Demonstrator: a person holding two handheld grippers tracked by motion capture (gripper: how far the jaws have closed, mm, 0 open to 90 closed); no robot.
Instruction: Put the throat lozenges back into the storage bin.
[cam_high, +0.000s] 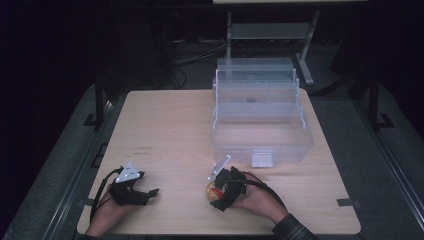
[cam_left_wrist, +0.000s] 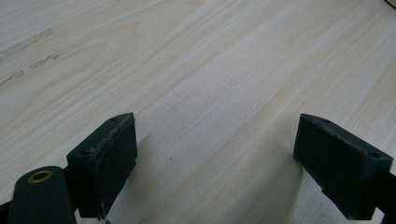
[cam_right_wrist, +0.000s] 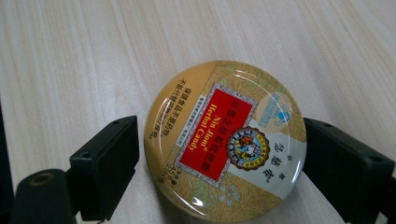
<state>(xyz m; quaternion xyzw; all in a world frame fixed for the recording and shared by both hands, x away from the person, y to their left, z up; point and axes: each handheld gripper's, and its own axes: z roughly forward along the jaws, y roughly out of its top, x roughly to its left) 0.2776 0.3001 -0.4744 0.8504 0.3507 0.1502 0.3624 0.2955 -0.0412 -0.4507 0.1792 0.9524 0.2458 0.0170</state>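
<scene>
The step in hand looks like a pick-up of the round candy tin (cam_right_wrist: 224, 142), which lies flat on the wooden worktop (cam_high: 170, 130) at its near edge, right of centre, with the clear plastic tiered box (cam_high: 260, 117) standing open farther off toward the far right. The right tongs (cam_right_wrist: 222, 163) straddle the tin: in the right gripper view one jaw sits just beside the tin's left rim and the other at or against its right rim, so the jaws are wide enough to take the full width but, as far as I can judge, not yet clamped. To do this well, I would keep the tin centred between the two pads so that both meet the rim at the same moment; a one-sided touch would likely push the smooth tin across the worktop. The pads should go low, close to the worktop, to catch the side wall and not the domed glossy lid, where they could slip off. Close gently and lift straight up, keeping the tin level. The left tongs (cam_left_wrist: 215, 158) rest near the left of the near edge, jaws spread wide over bare wood and holding nothing; they may as well stay there, well apart from the tin.
</scene>
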